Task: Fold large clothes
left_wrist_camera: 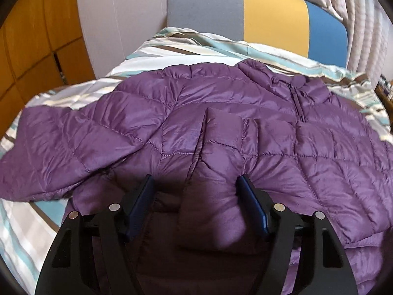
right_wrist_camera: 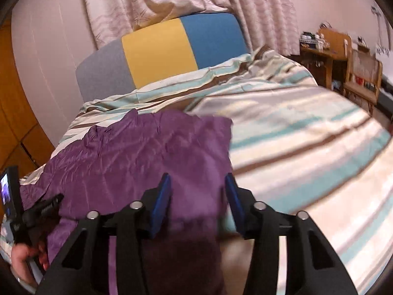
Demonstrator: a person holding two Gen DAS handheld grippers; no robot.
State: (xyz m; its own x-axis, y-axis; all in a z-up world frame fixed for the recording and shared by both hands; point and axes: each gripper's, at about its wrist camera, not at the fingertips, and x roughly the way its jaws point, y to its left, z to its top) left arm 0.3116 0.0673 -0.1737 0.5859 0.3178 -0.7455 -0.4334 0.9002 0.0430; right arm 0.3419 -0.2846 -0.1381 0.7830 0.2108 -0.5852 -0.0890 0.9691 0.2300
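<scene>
Ideally, the left hand-held gripper (left_wrist_camera: 195,184), jaws apart astride the purple jacket's (left_wrist_camera: 221,113) hem fold, clamps squarely, while the right hand-held gripper (right_wrist_camera: 197,184), also apart, grips toward 12 o'clock.

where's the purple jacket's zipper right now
In the left wrist view the zipper runs down the purple puffer jacket right of centre, below its collar, with the striped bedding and headboard beyond.

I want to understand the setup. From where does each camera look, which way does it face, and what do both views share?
Left wrist: sits on the left gripper, faces the purple jacket and headboard; only its fingers show.
Right wrist: sits on the right gripper, faces the jacket's edge and striped bedding; a hand shows at lower left.
Shared: jacket, bedding, headboard.
</scene>
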